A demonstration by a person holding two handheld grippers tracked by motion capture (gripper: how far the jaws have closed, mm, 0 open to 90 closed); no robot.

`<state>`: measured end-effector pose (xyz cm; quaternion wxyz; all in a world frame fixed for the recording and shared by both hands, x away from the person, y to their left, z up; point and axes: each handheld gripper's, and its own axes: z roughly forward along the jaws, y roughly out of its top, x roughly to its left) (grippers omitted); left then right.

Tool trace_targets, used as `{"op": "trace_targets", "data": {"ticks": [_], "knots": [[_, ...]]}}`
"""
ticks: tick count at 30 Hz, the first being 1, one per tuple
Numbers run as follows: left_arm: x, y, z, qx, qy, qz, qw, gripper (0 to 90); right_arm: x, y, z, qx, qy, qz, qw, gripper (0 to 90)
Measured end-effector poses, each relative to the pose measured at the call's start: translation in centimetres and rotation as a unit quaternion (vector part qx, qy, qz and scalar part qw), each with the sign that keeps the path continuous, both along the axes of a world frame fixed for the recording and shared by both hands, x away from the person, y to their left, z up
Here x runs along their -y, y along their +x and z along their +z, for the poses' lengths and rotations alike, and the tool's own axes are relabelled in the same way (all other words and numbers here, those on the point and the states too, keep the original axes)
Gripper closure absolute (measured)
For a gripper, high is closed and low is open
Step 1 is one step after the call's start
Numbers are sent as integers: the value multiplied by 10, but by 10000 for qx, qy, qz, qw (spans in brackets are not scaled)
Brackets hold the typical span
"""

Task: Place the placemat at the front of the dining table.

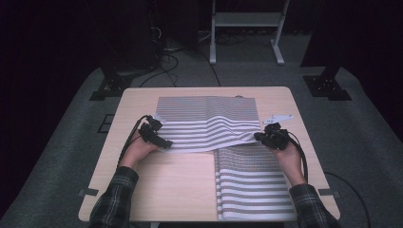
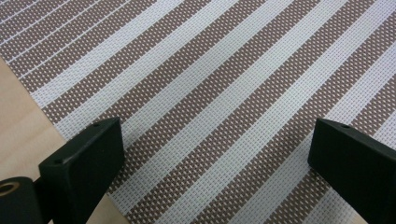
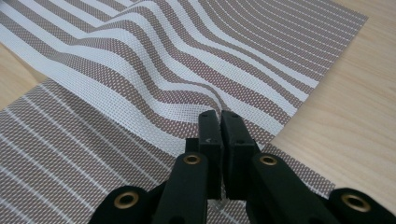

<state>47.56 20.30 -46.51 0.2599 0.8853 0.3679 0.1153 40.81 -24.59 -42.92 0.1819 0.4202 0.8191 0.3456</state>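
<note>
Woven striped placemat (image 1: 209, 124) lying across the far half of the tabletop (image 1: 176, 185), its near right corner overlapping a 2nd striped mat (image 1: 254, 185) that runs down toward the near edge.

Right gripper (image 1: 264, 137) at that near right corner, fingers (image 3: 209, 135) clenched on the mat's edge, corner lifted so a wave rises through the stripes. Same pinch seen close in the right gripper view (image 3: 219, 122), weave buckling upward from the grip.

Left gripper (image 1: 164, 141) at the near left edge of the placemat, fingers (image 2: 88, 158) released and standing wide, mat flat beneath and between them, nothing pressed.

Likely handling: light, thin, open mesh, springy rather than limp. Holds a curve when lifted instead of collapsing, so probably bends in broad folds and wants to flatten again. Surface looks smooth, plasticky, apt to slide on the wood and over the lower mat. Not fragile.

Best hold judged to be at the edge or corners, fingers biting across the rim with 1 beneath. For an even lift, a matching pinch at the near left corner.
</note>
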Motion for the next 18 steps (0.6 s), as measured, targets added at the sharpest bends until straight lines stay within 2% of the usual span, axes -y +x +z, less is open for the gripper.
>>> {"op": "trace_targets", "data": {"ticks": [3, 12, 18], "knots": [[0, 8, 0, 3, -13, -4, 10000, 27, 0, 7, 2, -10, 24, -19, 10000, 875], [2, 39, 1, -22, 18, -43, 10000, 27, -1, 34, 2, -71, -109, -83, 9999, 874], [3, 53, 1, 0, 9, 95, 10000, 27, 0, 53, 1, -147, -109, -169, 9997, 874]]}}
